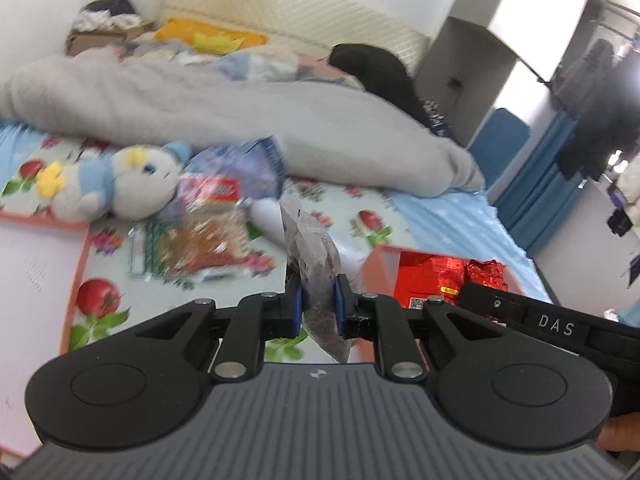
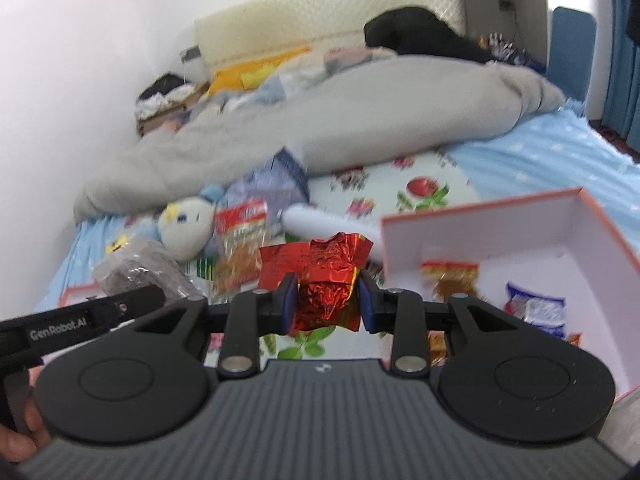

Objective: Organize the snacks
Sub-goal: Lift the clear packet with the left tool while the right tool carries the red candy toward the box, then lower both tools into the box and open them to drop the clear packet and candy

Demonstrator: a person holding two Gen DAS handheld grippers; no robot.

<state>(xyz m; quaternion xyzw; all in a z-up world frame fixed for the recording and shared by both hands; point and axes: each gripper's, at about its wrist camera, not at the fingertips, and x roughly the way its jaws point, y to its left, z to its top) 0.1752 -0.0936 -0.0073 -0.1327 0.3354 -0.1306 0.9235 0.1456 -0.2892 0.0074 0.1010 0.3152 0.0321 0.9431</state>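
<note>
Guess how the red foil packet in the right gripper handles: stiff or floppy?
Probably floppy: the red foil packet is crumpled and bulges past the right gripper pads. Likely light for its size, since it stays held by a pinch. The glossy foil may be slippery.

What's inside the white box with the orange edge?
Inside the open box lie a clear packet with a red-and-yellow top and a blue-and-white packet. The right gripper, shut on a red foil pack, hides the box's near corner.
</note>
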